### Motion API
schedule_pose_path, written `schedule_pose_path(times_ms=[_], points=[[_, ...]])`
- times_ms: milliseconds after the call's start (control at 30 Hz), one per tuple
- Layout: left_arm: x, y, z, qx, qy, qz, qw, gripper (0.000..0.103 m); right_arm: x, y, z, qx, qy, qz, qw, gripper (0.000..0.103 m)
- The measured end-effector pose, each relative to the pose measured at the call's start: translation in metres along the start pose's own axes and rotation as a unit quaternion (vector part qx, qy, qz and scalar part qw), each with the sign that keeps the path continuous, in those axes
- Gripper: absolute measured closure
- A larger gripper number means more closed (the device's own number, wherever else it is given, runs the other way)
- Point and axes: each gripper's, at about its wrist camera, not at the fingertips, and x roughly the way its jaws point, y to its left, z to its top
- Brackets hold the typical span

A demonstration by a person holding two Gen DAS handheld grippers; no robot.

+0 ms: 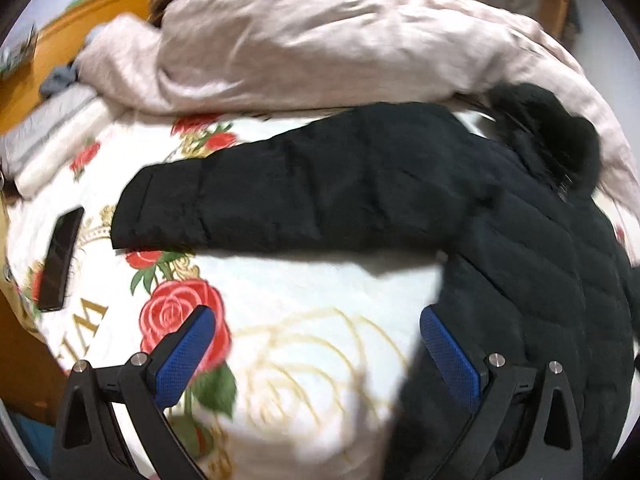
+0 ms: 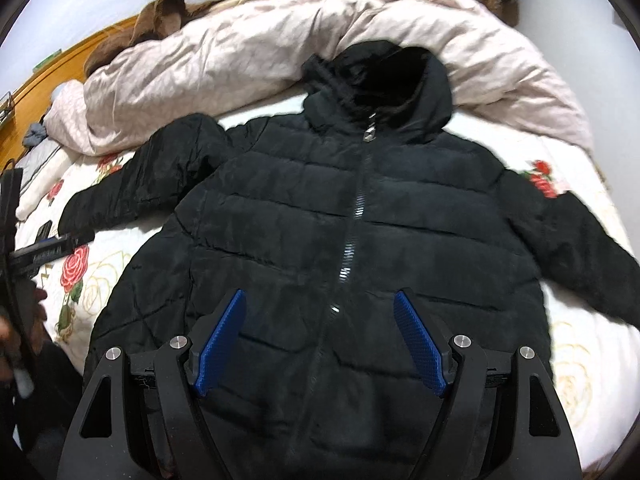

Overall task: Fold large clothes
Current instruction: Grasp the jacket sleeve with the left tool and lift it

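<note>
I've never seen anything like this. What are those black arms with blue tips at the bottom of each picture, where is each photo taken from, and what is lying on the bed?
No robot here: a person holds a two-finger gripper in each hand, and each carries a wide-angle camera looking along its fingers. The blue tips are grip pads.

One picture comes from the left gripper, the other from the right gripper. Both are open and hold nothing.

On the bed's rose-printed sheet lies a black hooded puffer jacket, front up, zipped, sleeves spread. The left view looks along one sleeve; the right view looks down over the jacket's body. Behind it is a bunched pink duvet, and near the left edge a dark flat object, perhaps a phone.
</note>
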Motion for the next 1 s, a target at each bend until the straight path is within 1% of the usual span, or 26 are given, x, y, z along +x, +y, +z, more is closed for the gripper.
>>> schedule_pose_path(times_ms=[67,167,233,333,467,600,633,700,767,800,833,867,933,1000], points=[[0.019,0.017,0.009,-0.024,0.007,0.001,0.9997,0.000,0.014,0.003,0.006,-0.004,0.011,0.003,1.000,0.027],[0.044,0.039,0.018,-0.057,0.013,0.014,0.9982,0.000,0.034,0.004,0.013,-0.008,0.025,0.006,1.000,0.027],[0.057,0.053,0.022,-0.086,0.017,0.006,0.9961,0.001,0.042,0.004,0.015,-0.008,0.032,0.004,0.999,0.027],[0.076,0.072,0.026,-0.123,0.019,0.012,0.9921,0.003,0.057,0.000,0.016,-0.002,0.048,0.002,0.999,0.027],[0.099,0.091,0.029,-0.167,0.026,0.014,0.9856,0.006,0.068,-0.005,0.016,0.001,0.054,-0.004,0.999,0.027],[0.111,0.093,0.039,-0.158,0.004,0.025,0.9871,0.007,0.075,-0.014,0.016,0.011,0.060,-0.010,0.998,0.027],[0.113,0.093,0.040,-0.153,-0.002,0.028,0.9878,0.011,0.077,-0.016,0.016,0.013,0.061,-0.013,0.998,0.027],[0.116,0.090,0.045,-0.140,-0.014,0.031,0.9896,0.025,0.077,-0.019,0.015,0.016,0.060,-0.012,0.998,0.027],[0.116,0.084,0.052,-0.117,-0.027,0.026,0.9925,0.059,0.075,-0.022,0.014,0.017,0.055,-0.016,0.998,0.027],[0.113,0.081,0.054,-0.109,-0.029,0.026,0.9933,0.067,0.074,-0.024,0.013,0.017,0.054,-0.020,0.998,0.028],[0.110,0.078,0.056,-0.102,-0.030,0.025,0.9941,0.078,0.072,-0.026,0.013,0.018,0.054,-0.023,0.998,0.029],[0.103,0.073,0.059,-0.093,-0.034,0.025,0.9947,0.082,0.071,-0.028,0.013,0.020,0.053,-0.024,0.998,0.031],[0.086,0.067,0.063,-0.086,-0.045,0.018,0.9951,0.084,0.064,-0.032,0.011,0.022,0.050,-0.028,0.998,0.033],[0.061,0.059,0.068,-0.074,-0.065,0.012,0.9950,0.085,0.053,-0.036,0.007,0.024,0.043,-0.035,0.998,0.034]])
